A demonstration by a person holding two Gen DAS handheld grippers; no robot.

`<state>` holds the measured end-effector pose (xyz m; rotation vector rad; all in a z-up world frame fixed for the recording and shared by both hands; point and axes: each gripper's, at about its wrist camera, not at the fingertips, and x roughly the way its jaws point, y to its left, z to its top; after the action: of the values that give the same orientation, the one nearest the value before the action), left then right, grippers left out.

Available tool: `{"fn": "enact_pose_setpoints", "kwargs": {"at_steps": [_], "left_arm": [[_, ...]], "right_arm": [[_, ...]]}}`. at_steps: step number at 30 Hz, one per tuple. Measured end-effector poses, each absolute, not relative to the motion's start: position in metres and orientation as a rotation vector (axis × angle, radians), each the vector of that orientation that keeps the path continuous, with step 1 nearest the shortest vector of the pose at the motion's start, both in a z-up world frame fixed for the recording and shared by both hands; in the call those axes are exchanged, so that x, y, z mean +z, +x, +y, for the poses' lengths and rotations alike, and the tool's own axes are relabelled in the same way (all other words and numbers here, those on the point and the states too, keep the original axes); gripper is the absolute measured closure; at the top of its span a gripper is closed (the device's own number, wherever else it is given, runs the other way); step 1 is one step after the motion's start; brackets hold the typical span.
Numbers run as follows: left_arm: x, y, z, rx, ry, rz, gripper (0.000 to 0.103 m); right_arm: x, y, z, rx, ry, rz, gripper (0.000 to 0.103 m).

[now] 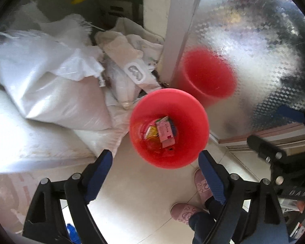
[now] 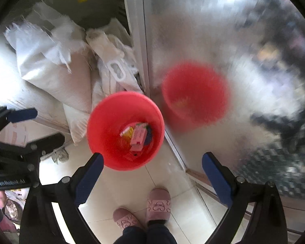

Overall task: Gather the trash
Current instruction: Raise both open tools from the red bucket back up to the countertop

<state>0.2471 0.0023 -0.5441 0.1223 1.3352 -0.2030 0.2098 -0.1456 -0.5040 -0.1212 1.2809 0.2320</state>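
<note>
Left gripper (image 1: 155,158) wide and empty, right gripper (image 2: 152,162) likewise, one red bin (image 1: 195,120), two pink cartons (image 1: 165,131) inside.

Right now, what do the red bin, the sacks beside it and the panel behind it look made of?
Round red bin: likely moulded plastic, smooth with a slight sheen, uniform colour.
White sacks: probably woven plastic; frayed fibres at the torn edges, faint gloss.
Silvery wall panel: embossed reflective foil or metal sheet, since it mirrors the bin blurrily.

Red bin (image 1: 185,109) with wrappers (image 1: 165,131) beyond the spread left gripper (image 1: 155,166) — white sacks (image 1: 57,93) beside.
</note>
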Motion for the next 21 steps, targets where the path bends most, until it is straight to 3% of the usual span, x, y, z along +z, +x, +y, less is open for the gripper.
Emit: {"fn": "enact_pose_setpoints", "kwargs": {"at_steps": [8,21], "left_arm": [[-0.468,0.215,0.024,-0.061,0.053,1.333,0.018],[-0.258,0.162,0.046,0.128,-0.037,1.217,0.018]], "right_arm": [[-0.457,0.206,-0.126,0.353,-0.157,1.347,0.006],[-0.262,0.178,-0.116,0.422,-0.175,1.233,0.006]]}}
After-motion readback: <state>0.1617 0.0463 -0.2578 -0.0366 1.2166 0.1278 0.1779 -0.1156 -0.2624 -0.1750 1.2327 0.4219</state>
